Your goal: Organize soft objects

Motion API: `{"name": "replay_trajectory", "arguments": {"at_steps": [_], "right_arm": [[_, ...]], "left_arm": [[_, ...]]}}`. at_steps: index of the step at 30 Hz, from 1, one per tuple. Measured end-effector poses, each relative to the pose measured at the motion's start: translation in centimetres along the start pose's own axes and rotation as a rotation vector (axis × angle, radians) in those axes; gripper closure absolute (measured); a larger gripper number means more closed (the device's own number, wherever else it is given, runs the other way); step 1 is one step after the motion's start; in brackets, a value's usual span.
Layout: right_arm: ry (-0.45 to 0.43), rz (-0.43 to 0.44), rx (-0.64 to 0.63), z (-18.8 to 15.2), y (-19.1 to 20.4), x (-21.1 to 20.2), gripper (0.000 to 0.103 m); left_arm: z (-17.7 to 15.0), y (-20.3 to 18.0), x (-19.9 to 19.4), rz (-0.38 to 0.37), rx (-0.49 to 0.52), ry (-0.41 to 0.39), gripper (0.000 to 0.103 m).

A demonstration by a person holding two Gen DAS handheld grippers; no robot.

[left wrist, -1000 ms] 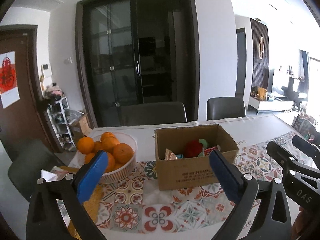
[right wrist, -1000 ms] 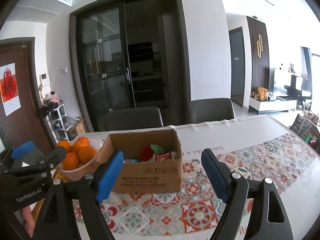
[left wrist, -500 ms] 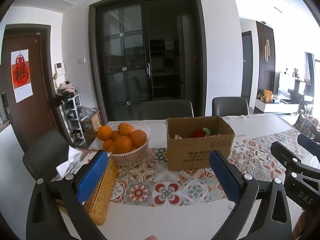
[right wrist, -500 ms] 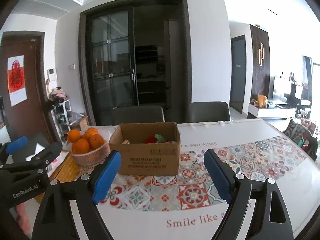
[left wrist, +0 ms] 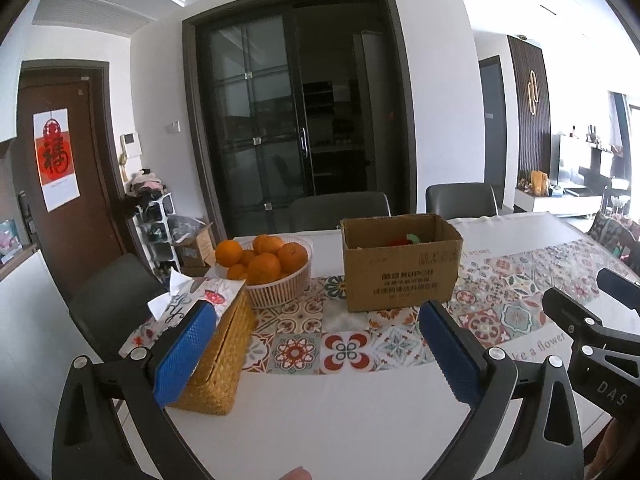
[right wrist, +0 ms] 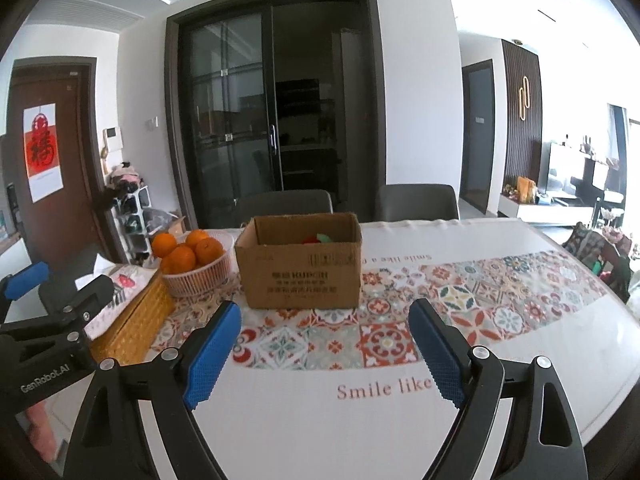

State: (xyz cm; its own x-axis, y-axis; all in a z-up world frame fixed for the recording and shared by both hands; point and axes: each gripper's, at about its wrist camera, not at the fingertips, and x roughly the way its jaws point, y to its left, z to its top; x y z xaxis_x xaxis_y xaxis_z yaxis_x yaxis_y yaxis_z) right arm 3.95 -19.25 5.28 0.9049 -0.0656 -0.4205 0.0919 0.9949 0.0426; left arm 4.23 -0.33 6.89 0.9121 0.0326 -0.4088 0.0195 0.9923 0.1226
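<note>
Left tongs (left wrist: 316, 354): spread wide, nothing between the blue pads, above the tabletop (left wrist: 340, 412) on the near side of the cardboard box (left wrist: 400, 268).
Right tongs (right wrist: 326, 354): released, empty, jaws have just been opening.
Soft objects (right wrist: 320, 238): inside the cardboard box, red and green.
Oranges (left wrist: 264, 258): in a white basket left of the box.

Matt cardboard box (left wrist: 400, 268) — woven wicker basket (left wrist: 218, 360)
</note>
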Motion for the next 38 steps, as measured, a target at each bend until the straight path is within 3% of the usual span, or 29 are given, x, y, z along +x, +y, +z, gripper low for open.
{"name": "replay_trajectory", "arguments": {"at_steps": [17,38], "right_arm": [[-0.021,0.002,-0.037,-1.5,0.8,-3.0,0.016],[-0.008,0.004,-0.034,-1.5,1.0,-3.1,0.016]], "left_arm": [[-1.5,0.5,-2.0,0.008,0.002,0.013,0.0],[-1.6,0.5,-2.1,-0.012,-0.007,0.028,0.0]]}}
